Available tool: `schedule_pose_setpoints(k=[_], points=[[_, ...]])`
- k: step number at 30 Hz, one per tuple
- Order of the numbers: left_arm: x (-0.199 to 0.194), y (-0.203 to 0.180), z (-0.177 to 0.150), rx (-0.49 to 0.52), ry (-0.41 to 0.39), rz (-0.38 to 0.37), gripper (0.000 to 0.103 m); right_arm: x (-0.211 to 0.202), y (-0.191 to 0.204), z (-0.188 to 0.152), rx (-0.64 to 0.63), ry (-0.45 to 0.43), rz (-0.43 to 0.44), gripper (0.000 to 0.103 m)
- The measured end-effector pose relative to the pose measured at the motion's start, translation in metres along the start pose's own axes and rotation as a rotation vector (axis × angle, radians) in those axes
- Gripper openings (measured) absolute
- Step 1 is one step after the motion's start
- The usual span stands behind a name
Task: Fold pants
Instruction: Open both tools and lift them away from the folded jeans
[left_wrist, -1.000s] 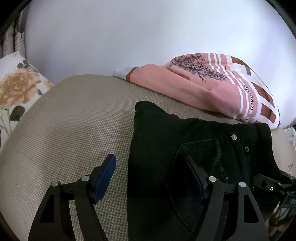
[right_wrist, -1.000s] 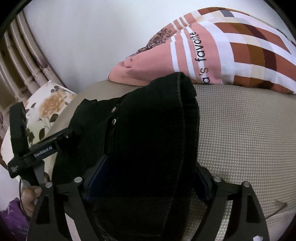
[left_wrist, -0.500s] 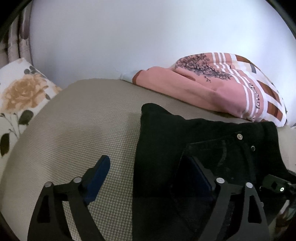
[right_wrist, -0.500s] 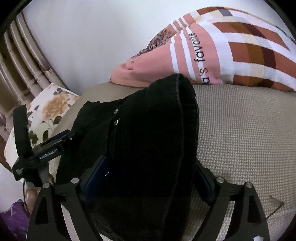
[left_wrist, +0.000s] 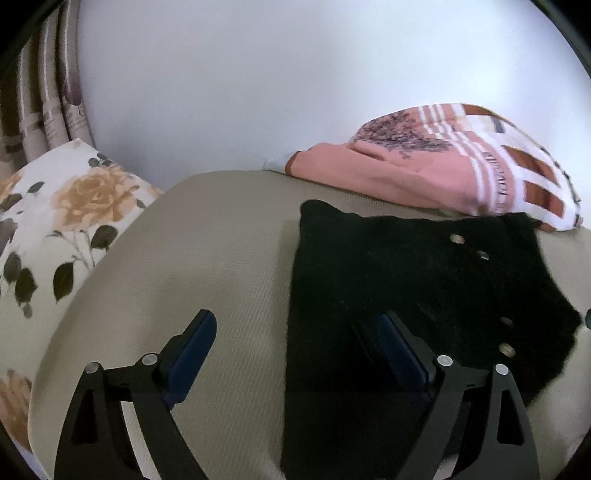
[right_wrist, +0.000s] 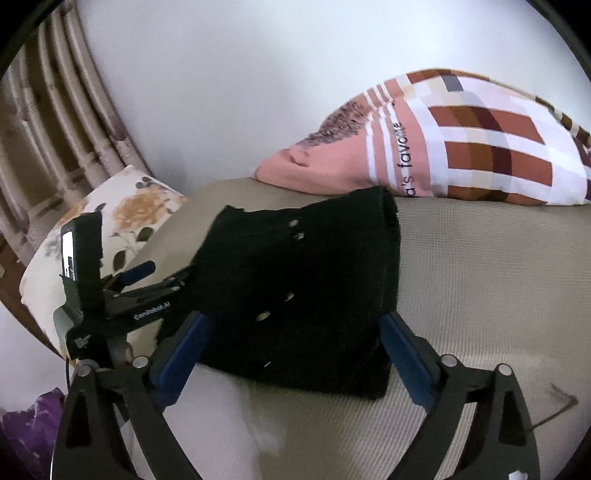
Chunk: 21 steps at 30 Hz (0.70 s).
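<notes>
So the black pants (right_wrist: 303, 280) are sitting as a compact folded bundle on the beige cushion (right_wrist: 480, 280), far edge right up against the pink-and-plaid pillow (right_wrist: 461, 147) at the back. There's a floral pillow (left_wrist: 55, 229) off to the left, well apart from them.

The key thing here is where the bundle lies relative to each gripper. In the right wrist view, the right gripper (right_wrist: 295, 350) has the near edge of the pants square between its blue pads, but the pads aren't pressing; its jaws are opening and there's a visible gap on both sides. So the pants lie straight ahead of it, just far of the tips. The left gripper (left_wrist: 295, 354) straddles the bundle's left edge: its left finger is over bare cushion, its right finger over the black cloth. Wide apart, holding nothing, jaws opening too.

The bundle's long axis looks to run near-to-far, maybe slightly angled. I'd say the right gripper is better centred on it, while the left is offset toward the left side. The fold looks basically done to me, though I can't see underneath.
</notes>
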<state>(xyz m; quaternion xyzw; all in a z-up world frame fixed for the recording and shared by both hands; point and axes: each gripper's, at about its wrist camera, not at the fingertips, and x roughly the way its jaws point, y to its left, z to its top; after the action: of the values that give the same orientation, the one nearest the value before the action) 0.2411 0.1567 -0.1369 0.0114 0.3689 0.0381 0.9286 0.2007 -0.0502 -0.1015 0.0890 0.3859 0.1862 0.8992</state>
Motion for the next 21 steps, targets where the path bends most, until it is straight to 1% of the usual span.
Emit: schedule_pose_setpoints(k=[7, 8, 11, 13, 14, 15, 17, 18, 19, 21], points=[[-0.065, -0.004, -0.014, 0.001, -0.076, 0.001, 0.090, -0.041, 0.031, -0.019, -0.041, -0.044, 0.023, 0.096], [-0.075, -0.005, -0.015, 0.001, -0.093, 0.010, 0.090, -0.048, 0.034, -0.022, -0.047, -0.049, 0.017, 0.096], [-0.110, -0.012, -0.017, 0.022, -0.153, 0.071, 0.090, -0.063, 0.040, -0.028, -0.052, -0.057, 0.028, 0.097], [-0.132, -0.015, -0.018, 0.025, -0.197, 0.084, 0.090, -0.073, 0.043, -0.031, -0.049, -0.069, 0.031, 0.097], [-0.146, -0.014, -0.018, 0.014, -0.226, 0.060, 0.090, -0.079, 0.044, -0.031, -0.050, -0.077, 0.034, 0.097], [-0.160, -0.012, -0.018, -0.010, -0.254, 0.017, 0.091, -0.087, 0.045, -0.031, -0.049, -0.089, 0.033, 0.097], [-0.188, -0.007, -0.019, -0.074, -0.322, -0.033, 0.093, -0.098, 0.046, -0.031, -0.046, -0.110, 0.035, 0.099], [-0.198, -0.006, -0.019, -0.093, -0.342, -0.034, 0.100, -0.103, 0.047, -0.030, -0.045, -0.117, 0.037, 0.099], [-0.208, -0.006, -0.018, -0.106, -0.362, -0.030, 0.103, -0.108, 0.047, -0.030, -0.044, -0.124, 0.036, 0.099], [-0.227, -0.010, -0.017, -0.102, -0.387, 0.002, 0.103, -0.119, 0.049, -0.031, -0.042, -0.145, 0.036, 0.100]])
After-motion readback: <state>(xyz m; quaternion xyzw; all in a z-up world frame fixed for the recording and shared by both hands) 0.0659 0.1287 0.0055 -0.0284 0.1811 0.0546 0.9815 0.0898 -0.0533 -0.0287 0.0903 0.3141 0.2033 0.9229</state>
